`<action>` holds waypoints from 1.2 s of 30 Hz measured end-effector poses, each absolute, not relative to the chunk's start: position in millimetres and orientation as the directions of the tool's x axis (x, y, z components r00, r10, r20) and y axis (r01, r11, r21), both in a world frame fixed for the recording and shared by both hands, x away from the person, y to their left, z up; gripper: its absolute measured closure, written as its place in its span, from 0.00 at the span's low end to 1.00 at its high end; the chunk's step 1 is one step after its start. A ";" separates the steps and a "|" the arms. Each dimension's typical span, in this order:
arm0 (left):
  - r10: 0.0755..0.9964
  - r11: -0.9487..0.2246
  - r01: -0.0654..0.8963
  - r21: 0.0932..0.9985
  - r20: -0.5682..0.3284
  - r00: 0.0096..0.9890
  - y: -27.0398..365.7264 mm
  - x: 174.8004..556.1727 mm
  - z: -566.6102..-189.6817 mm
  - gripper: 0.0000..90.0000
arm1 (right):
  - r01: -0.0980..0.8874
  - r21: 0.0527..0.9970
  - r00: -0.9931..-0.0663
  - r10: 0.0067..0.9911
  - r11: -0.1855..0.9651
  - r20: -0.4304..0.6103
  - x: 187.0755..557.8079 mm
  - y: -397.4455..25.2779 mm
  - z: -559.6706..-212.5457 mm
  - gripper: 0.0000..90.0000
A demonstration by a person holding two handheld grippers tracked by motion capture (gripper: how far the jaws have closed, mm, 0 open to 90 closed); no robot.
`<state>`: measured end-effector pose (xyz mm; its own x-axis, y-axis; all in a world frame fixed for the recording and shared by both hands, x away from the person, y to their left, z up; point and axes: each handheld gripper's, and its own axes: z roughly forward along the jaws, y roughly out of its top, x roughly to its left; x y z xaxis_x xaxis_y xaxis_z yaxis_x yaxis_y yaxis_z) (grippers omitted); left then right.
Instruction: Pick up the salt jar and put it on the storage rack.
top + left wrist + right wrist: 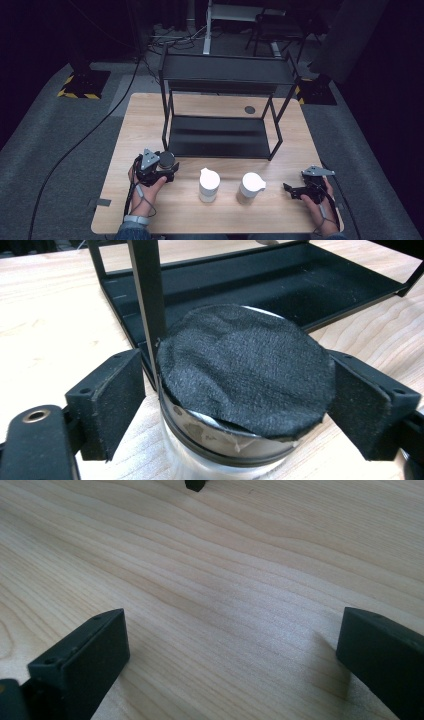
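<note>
Currently, high view: left gripper (167,168) around dark-capped jar (166,160) by black rack (220,136) front-left leg on table (150,115). Left gripper view: fingers (107,400) spread, flanking jar (240,390), contact unclear. Right gripper view: right gripper (230,655) fingers spread over bare table (225,570).

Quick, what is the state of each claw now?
Left claw: jaws around the jar, right jaw touching, a small gap at the left; grip cannot be told.
Right claw: open, empty, over the table.
</note>
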<state>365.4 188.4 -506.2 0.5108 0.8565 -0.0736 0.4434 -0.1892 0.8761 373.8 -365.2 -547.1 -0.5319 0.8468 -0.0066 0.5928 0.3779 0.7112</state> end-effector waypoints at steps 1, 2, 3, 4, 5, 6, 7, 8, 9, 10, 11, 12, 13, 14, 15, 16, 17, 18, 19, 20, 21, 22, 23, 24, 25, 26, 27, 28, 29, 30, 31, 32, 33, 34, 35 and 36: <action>0.856 -0.193 0.444 0.875 -0.072 0.512 188.0 365.8 -506.9 0.16 | 0.593 0.711 -0.532 0.847 0.378 -0.006 373.8 -365.1 -547.1 0.00; 0.855 -0.199 0.446 0.873 -0.068 0.514 187.7 366.1 -507.5 0.17 | 0.593 0.711 -0.532 0.847 0.378 -0.007 373.8 -365.2 -547.1 0.00; 0.856 -0.204 0.448 0.870 -0.064 0.514 187.2 366.4 -508.3 0.19 | 0.593 0.711 -0.532 0.847 0.378 -0.006 373.8 -365.2 -547.1 0.00; 0.855 -0.213 0.451 0.867 -0.057 0.515 187.2 366.7 -508.9 0.20 | 0.593 0.711 -0.532 0.847 0.378 -0.006 373.8 -365.1 -547.1 0.00; 0.856 -0.216 0.453 0.865 -0.056 0.514 186.9 367.0 -509.6 0.21 | 0.593 0.711 -0.532 0.847 0.378 -0.006 373.8 -365.2 -547.1 0.00; 0.856 -0.219 0.462 0.860 -0.058 0.514 186.7 367.0 -510.2 0.23 | 0.593 0.711 -0.532 0.847 0.377 -0.006 373.8 -365.1 -547.1 0.00; 0.855 -0.225 0.468 0.854 -0.057 0.515 186.4 367.1 -510.6 0.24 | 0.593 0.711 -0.532 0.847 0.378 -0.006 373.8 -365.1 -547.1 0.00; 0.853 -0.233 0.471 0.851 -0.054 0.520 185.9 366.9 -511.0 0.26 | 0.593 0.711 -0.532 0.847 0.378 -0.006 373.8 -365.1 -547.1 0.00; 0.852 -0.252 0.471 0.846 -0.037 0.522 185.6 366.6 -511.1 0.31 | 0.593 0.711 -0.532 0.847 0.377 -0.006 373.8 -365.1 -547.1 0.00; 0.854 -0.263 0.469 0.843 -0.022 0.520 185.5 366.2 -511.1 0.32 | 0.593 0.711 -0.532 0.847 0.378 -0.006 373.8 -365.2 -547.1 0.00; 0.854 -0.267 0.468 0.843 -0.018 0.520 185.8 366.2 -511.0 0.34 | 0.593 0.711 -0.532 0.847 0.377 -0.006 373.8 -365.1 -547.1 0.00; 0.855 -0.264 0.469 0.843 -0.021 0.518 186.0 366.1 -511.0 0.34 | 0.593 0.711 -0.531 0.847 0.377 -0.006 373.8 -365.1 -547.1 0.00; 0.855 -0.264 0.469 0.843 -0.021 0.518 186.0 366.1 -511.0 0.34 | 0.593 0.711 -0.531 0.847 0.377 -0.006 373.8 -365.1 -547.1 0.00; 0.855 -0.265 0.468 0.843 -0.019 0.519 185.9 366.0 -510.9 0.34 | 0.593 0.711 -0.532 0.847 0.378 -0.006 373.8 -365.1 -547.1 0.00; 0.855 -0.266 0.467 0.843 -0.017 0.518 185.6 366.0 -510.8 0.35 | 0.593 0.711 -0.531 0.847 0.378 -0.007 373.8 -365.1 -547.1 0.00; 0.855 -0.267 0.467 0.843 -0.017 0.519 185.5 366.1 -510.7 0.35 | 0.593 0.711 -0.531 0.847 0.377 -0.007 373.8 -365.1 -547.1 0.00; 0.855 -0.266 0.468 0.843 -0.018 0.518 185.5 366.2 -510.6 0.35 | 0.593 0.711 -0.532 0.847 0.377 -0.006 373.8 -365.1 -547.1 0.00; 0.856 -0.264 0.469 0.843 -0.019 0.517 185.4 366.2 -510.5 0.35 | 0.593 0.711 -0.532 0.847 0.377 -0.006 373.8 -365.1 -547.0 0.00; 0.856 -0.265 0.469 0.843 -0.017 0.516 185.2 366.1 -510.4 0.35 | 0.593 0.711 -0.531 0.847 0.377 -0.006 373.8 -365.1 -547.1 0.00; 0.857 -0.265 0.469 0.842 -0.017 0.515 185.0 366.0 -510.3 0.35 | 0.593 0.711 -0.531 0.847 0.377 -0.006 373.8 -365.2 -547.1 0.00; 0.856 -0.270 0.468 0.841 -0.013 0.516 184.9 365.9 -510.1 0.35 | 0.593 0.711 -0.531 0.847 0.377 -0.006 373.8 -365.2 -547.1 0.00; 0.856 -0.272 0.468 0.841 -0.011 0.517 184.6 365.9 -509.9 0.35 | 0.593 0.711 -0.531 0.847 0.377 -0.006 373.8 -365.1 -547.1 0.00; 0.857 -0.271 0.470 0.840 -0.011 0.514 184.4 366.0 -509.6 0.35 | 0.593 0.711 -0.531 0.847 0.377 -0.006 373.8 -365.1 -547.1 0.00; 0.859 -0.268 0.472 0.840 -0.013 0.511 184.1 366.1 -509.4 0.35 | 0.593 0.711 -0.531 0.847 0.377 -0.006 373.8 -365.1 -547.0 0.00; 0.863 -0.269 0.477 0.837 -0.010 0.505 184.4 366.2 -508.8 0.35 | 0.593 0.711 -0.531 0.847 0.377 -0.006 373.8 -365.1 -547.0 0.00; 0.863 -0.269 0.477 0.837 -0.010 0.505 184.4 366.2 -508.8 0.35 | 0.593 0.711 -0.531 0.847 0.377 -0.006 373.8 -365.1 -547.0 0.00; 0.865 -0.270 0.477 0.836 -0.008 0.502 184.6 366.1 -508.3 0.35 | 0.593 0.711 -0.531 0.847 0.377 -0.006 373.8 -365.1 -547.0 0.00; 0.866 -0.267 0.476 0.838 -0.008 0.499 184.6 365.8 -507.7 0.35 | 0.593 0.711 -0.531 0.847 0.377 -0.006 373.8 -365.1 -547.0 0.00; 0.866 -0.267 0.472 0.840 -0.006 0.500 184.6 365.5 -506.7 0.35 | 0.593 0.711 -0.531 0.847 0.377 -0.006 373.8 -365.1 -547.0 0.00; 0.865 -0.265 0.468 0.843 -0.007 0.501 184.4 365.0 -505.7 0.35 | 0.593 0.711 -0.531 0.847 0.377 -0.006 373.8 -365.1 -547.0 0.00; 0.864 -0.269 0.465 0.843 -0.002 0.503 184.5 364.4 -504.3 0.35 | 0.593 0.711 -0.531 0.847 0.377 -0.006 373.8 -365.1 -547.0 0.00; 0.864 -0.268 0.463 0.845 -0.002 0.504 184.2 363.9 -502.9 0.35 | 0.593 0.711 -0.531 0.847 0.377 -0.006 373.8 -365.1 -547.0 0.00; 0.863 -0.269 0.460 0.846 0.000 0.505 183.7 363.5 -501.3 0.35 | 0.593 0.711 -0.531 0.847 0.377 -0.006 373.8 -365.1 -547.0 0.00; 0.862 -0.270 0.457 0.848 0.001 0.507 183.0 363.2 -499.6 0.35 | 0.593 0.711 -0.531 0.847 0.377 -0.007 373.8 -365.1 -547.1 0.00; 0.860 -0.273 0.452 0.849 0.004 0.511 182.1 363.0 -497.9 0.35 | 0.593 0.711 -0.531 0.847 0.377 -0.006 373.8 -365.1 -547.1 0.00; 0.858 -0.275 0.449 0.850 0.006 0.513 181.1 362.7 -495.9 0.35 | 0.593 0.711 -0.531 0.847 0.377 -0.007 373.8 -365.1 -547.1 0.00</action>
